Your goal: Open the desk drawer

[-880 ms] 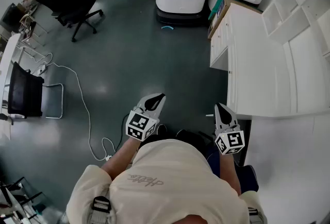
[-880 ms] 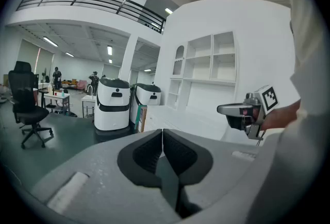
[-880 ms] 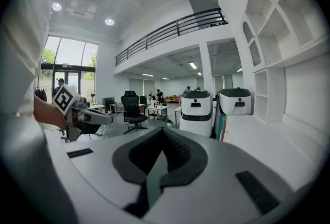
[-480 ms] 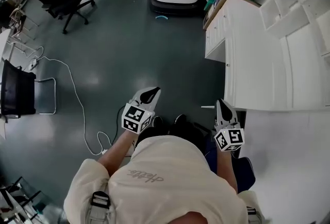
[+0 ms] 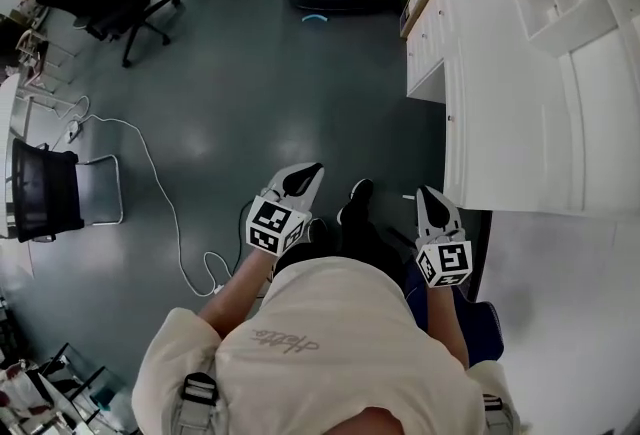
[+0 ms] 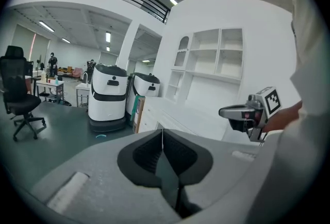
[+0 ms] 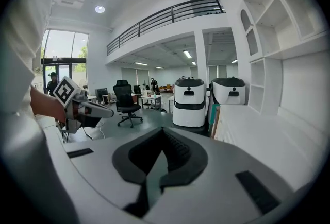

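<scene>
– Overhead, in the head view, what is there?

– A person in a cream top, seen from above, holds a left gripper (image 5: 306,175) and a right gripper (image 5: 428,198) out over a grey floor (image 5: 250,93). A white desk (image 5: 500,113) fills the right side. Its drawer fronts (image 5: 426,48) face left at the desk's far end, well apart from both grippers. The right gripper is the closer one, beside the desk's near corner.

– And the left gripper view?

– Its two dark pads are pressed together with nothing between them. Beyond them the desk runs away to the far side, with two white robots (image 6: 108,95) parked past it. The right gripper shows at the right.

– The right gripper view?

– Much the same: the pads meet at their tips and hold nothing. The desk top stretches along the right. The drawer fronts barely show from here, and no handle can be made out.

– So how should this step be done well?

– In my judgement the step in hand is the approach.
  - Walk toward the far end until the drawer fronts sit squarely ahead.
  - Spread one gripper's jaws before reaching in, probably the right one.
  - Close them on the handle or top lip.
  - Pull straight out to the left, along the runners.
  - Stand to one side, so the body does not block the drawer.
</scene>
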### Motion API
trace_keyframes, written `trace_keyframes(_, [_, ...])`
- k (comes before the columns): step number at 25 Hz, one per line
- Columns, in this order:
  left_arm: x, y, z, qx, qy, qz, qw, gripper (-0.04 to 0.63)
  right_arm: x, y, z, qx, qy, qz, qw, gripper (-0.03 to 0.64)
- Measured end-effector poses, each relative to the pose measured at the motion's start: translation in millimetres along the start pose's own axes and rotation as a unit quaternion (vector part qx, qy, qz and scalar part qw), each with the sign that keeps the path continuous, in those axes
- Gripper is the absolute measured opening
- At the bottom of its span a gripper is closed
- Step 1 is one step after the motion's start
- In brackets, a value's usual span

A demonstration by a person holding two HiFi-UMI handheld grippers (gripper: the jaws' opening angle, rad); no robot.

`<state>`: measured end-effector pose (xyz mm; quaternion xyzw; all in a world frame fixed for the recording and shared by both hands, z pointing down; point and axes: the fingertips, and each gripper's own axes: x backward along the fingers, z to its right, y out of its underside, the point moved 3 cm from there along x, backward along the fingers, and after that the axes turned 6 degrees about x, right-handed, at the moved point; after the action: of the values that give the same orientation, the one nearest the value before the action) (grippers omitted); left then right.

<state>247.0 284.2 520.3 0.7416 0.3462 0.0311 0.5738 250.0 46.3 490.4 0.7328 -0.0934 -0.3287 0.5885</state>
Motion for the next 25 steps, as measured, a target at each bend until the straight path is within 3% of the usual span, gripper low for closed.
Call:
trace_keyframes(4, [-24.2, -23.6, -24.8, 0.013, -0.044, -0.007, 0.9989, 0.017, -40.5, -13.9, 32.9, 0.018, -0.024, 0.015, 0.999, 0.002])
trace_keyframes(7, [-51.6, -54.2, -33.1, -0.011, -0.051, -0.018, 0.9985, 0.017, -72.1, -28.7, 69.6, 0.001, -0.022, 0.040, 0.999, 0.002])
trace_keyframes(12, [-109.8, -111.3, -24.1, -0.022, -0.048, 0.005, 0.9986, 0.017, -103.8, -28.8, 137.4, -0.032, -0.010, 0.055, 0.998, 0.002])
trace_keyframes(16, [-155.2, -140.3, -28.1, 0.059, -0.028, 0.039, 0.9971, 0.017, -128.2, -20.3, 175.4, -0.017, -0.014, 0.045, 0.999, 0.002])
trace_keyframes(21, [-187.2, -156.3, -31.3, -0.015, -0.037, 0.017, 0.9991, 0.017, -148.1, -20.1, 198.5, -0.028, -0.016, 0.035, 0.999, 0.002])
trace_keyframes(25, [-211.9, -164.0, -59.9, 0.030, -0.024, 0.020, 0.9991, 0.017, -175.6, -23.2, 207.6, -0.032, -0.009, 0.018, 0.999, 0.002])
